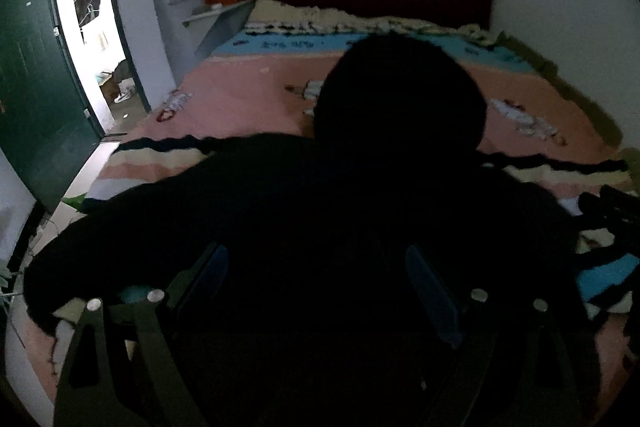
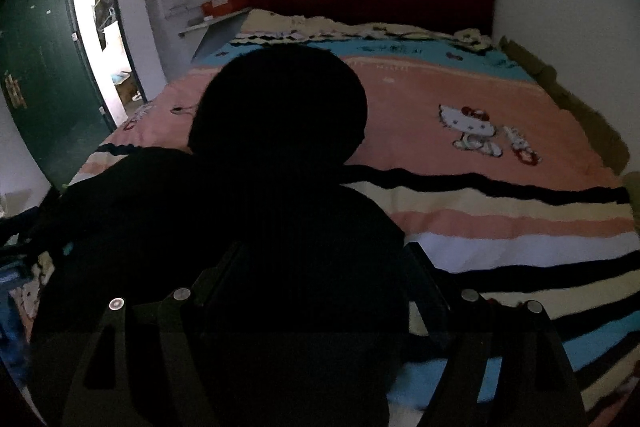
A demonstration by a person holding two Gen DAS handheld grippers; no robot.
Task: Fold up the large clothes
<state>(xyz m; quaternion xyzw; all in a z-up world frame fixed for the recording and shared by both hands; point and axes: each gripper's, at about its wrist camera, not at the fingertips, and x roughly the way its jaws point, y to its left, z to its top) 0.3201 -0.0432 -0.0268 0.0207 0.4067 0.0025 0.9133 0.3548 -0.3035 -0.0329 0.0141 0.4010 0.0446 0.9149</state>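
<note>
Bare bedspread (image 2: 460, 99) beyond black garment (image 2: 240, 227)

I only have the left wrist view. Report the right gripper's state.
Observer: The right gripper is open, above the right part of the hoodie.
Operator: Say where its outer finger sits.
Observer: That finger sits at the hoodie's edge, over the striped cover.
Operator: Describe the cover beyond that edge.
Observer: A cat print shows on it, to the right of the hood.
</note>
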